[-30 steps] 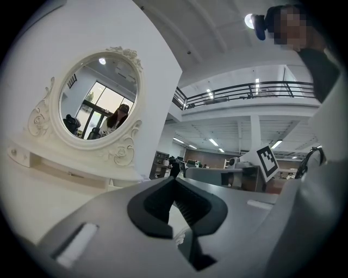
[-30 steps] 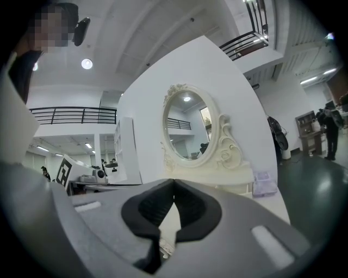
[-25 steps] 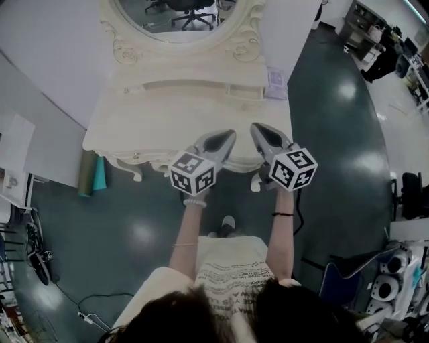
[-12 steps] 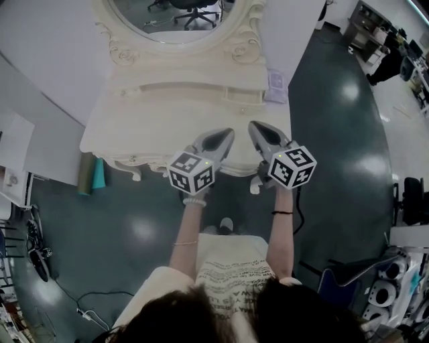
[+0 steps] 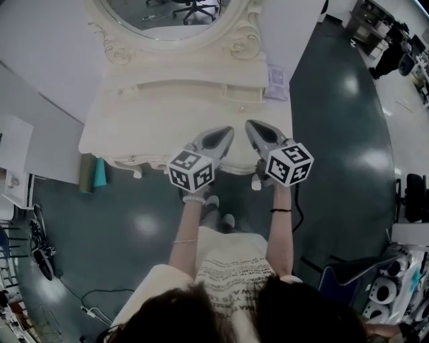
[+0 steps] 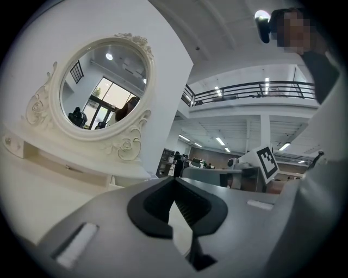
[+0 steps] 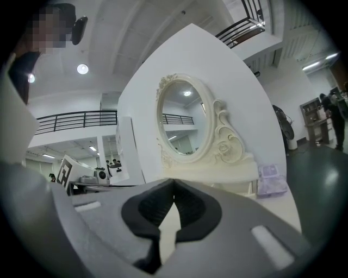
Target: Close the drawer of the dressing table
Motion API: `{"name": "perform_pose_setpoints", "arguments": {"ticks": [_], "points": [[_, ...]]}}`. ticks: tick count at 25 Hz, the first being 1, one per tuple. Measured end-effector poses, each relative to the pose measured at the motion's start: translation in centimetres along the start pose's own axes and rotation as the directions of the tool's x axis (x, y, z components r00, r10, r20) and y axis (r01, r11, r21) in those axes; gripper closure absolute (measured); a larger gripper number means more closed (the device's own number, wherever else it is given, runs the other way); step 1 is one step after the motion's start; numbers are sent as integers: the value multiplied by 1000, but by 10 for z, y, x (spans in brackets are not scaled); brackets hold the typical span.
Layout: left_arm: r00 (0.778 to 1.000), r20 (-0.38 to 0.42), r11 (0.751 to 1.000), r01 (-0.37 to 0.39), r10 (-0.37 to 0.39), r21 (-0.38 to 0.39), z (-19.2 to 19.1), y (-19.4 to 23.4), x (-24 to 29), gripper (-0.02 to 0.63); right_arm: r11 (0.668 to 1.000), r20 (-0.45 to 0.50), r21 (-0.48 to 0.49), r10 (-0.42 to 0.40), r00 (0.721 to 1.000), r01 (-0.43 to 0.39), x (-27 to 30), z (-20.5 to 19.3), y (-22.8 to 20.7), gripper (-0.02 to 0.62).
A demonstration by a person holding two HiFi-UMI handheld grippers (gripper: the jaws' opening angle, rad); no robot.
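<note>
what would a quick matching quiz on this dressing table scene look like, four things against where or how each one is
Things:
1 oval mirror
2 lilac pack
3 teal item
4 right hand-held gripper

Places or states:
A shut, nothing between its jaws
B on the floor beside the table's left end
C upright at the back of the dressing table
D on the table top's right rear corner

Pairs: 1-C, 2-D, 3-B, 4-A

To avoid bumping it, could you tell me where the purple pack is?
Head view: the purple pack sits at the dressing table's right rear corner, beside the mirror.
</note>
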State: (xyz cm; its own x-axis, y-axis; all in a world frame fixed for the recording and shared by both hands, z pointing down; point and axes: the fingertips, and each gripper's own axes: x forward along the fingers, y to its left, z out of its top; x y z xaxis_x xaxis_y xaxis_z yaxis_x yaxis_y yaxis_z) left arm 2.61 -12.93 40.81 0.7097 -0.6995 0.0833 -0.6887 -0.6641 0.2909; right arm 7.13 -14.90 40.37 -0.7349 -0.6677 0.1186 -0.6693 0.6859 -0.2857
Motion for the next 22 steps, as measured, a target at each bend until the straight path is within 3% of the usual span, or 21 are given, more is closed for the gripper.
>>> {"name": "perform_pose_setpoints", "arguments": {"ticks": [22], "points": [[990, -78, 992, 114, -118, -50, 4, 75, 63, 607, 990, -60, 68, -117, 991, 121, 66, -5, -63, 592]]}}
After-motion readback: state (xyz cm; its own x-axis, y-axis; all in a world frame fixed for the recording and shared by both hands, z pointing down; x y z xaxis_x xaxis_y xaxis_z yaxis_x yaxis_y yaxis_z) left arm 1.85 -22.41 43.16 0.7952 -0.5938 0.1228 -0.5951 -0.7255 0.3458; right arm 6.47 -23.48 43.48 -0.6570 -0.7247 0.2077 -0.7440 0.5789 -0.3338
